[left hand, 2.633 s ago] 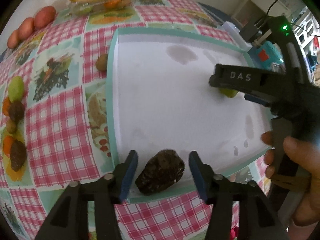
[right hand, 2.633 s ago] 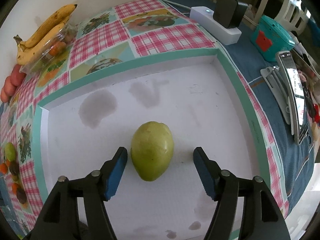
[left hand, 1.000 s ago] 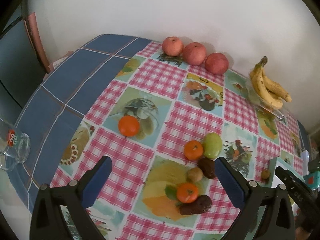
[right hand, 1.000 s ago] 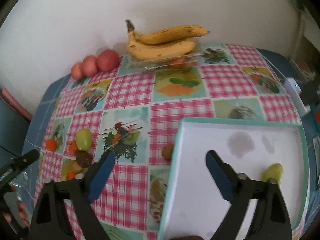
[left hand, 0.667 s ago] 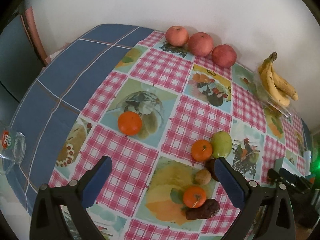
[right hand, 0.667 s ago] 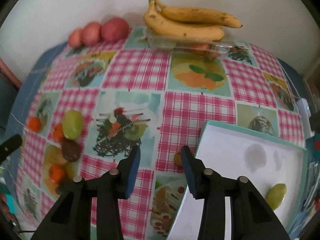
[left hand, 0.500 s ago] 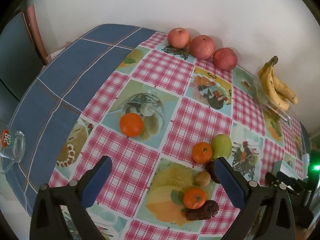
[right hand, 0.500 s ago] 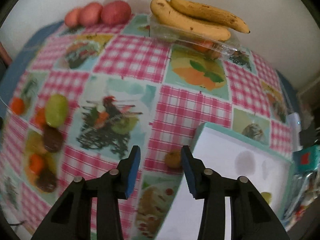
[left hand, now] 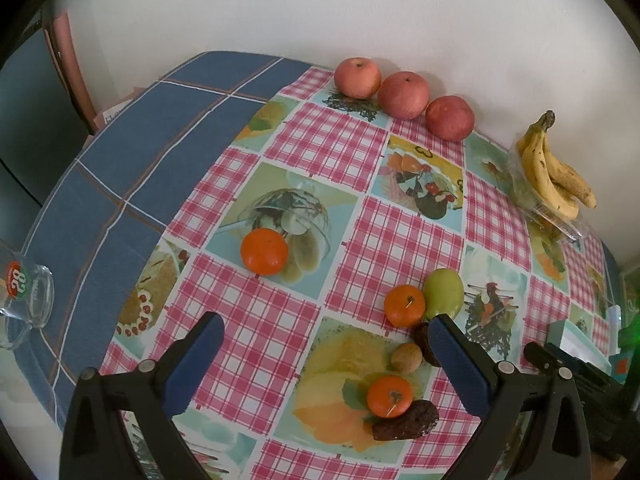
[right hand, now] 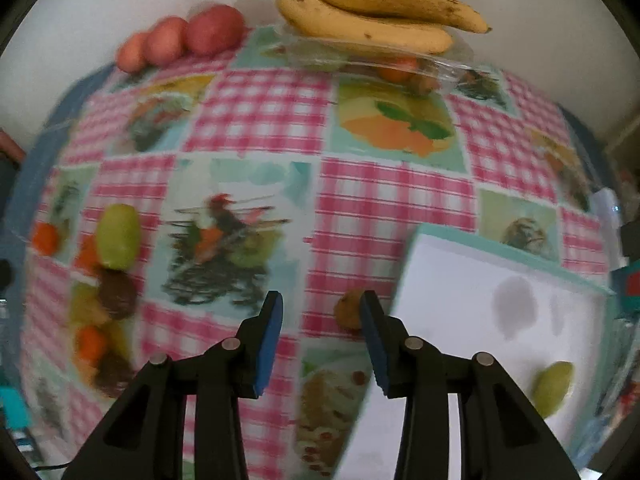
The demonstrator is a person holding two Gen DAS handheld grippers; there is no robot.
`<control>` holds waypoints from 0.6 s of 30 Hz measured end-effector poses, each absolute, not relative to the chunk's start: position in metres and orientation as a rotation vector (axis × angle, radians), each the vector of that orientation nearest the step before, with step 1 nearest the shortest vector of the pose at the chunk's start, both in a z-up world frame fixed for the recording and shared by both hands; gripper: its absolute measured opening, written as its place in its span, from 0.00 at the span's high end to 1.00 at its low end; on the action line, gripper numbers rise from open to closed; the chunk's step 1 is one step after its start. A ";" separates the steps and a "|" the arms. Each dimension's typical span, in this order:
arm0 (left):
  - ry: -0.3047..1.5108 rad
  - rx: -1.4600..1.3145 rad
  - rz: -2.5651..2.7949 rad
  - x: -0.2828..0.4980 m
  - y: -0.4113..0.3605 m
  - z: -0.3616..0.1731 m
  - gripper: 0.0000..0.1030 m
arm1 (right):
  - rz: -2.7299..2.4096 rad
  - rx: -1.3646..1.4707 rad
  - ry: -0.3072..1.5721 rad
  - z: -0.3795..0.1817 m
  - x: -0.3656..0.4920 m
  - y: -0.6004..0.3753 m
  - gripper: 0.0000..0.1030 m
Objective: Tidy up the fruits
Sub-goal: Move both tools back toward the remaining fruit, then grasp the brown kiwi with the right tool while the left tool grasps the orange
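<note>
Both wrist views look steeply down, sharing the bananas [left hand: 554,174].

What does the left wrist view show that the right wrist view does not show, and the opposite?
Only the left wrist view shows the glass mug on the blue cloth, the orange lying alone on the bowl picture, and the left gripper, jaws wide open and empty.

Only the right wrist view shows the inside of the white tray with a green fruit in it, and a small brown fruit beside the tray.

Both show the three apples, the bananas and the fruit cluster on the checked tablecloth.
</note>
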State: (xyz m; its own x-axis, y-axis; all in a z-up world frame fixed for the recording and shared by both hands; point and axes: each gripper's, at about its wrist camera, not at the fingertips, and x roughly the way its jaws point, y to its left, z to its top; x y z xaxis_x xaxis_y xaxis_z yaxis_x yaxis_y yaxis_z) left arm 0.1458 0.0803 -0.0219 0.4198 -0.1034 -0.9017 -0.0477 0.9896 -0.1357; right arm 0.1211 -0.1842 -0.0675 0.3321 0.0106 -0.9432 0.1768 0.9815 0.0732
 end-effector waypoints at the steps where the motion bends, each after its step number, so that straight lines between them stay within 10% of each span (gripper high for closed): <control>1: 1.140 -0.146 -0.033 0.146 0.080 -0.022 0.00 | -0.072 0.202 1.222 -0.065 0.121 -0.182 0.60; 18: 1.214 -0.136 -0.029 0.158 0.081 -0.051 0.00 | -0.171 0.195 1.188 -0.081 0.134 -0.187 0.60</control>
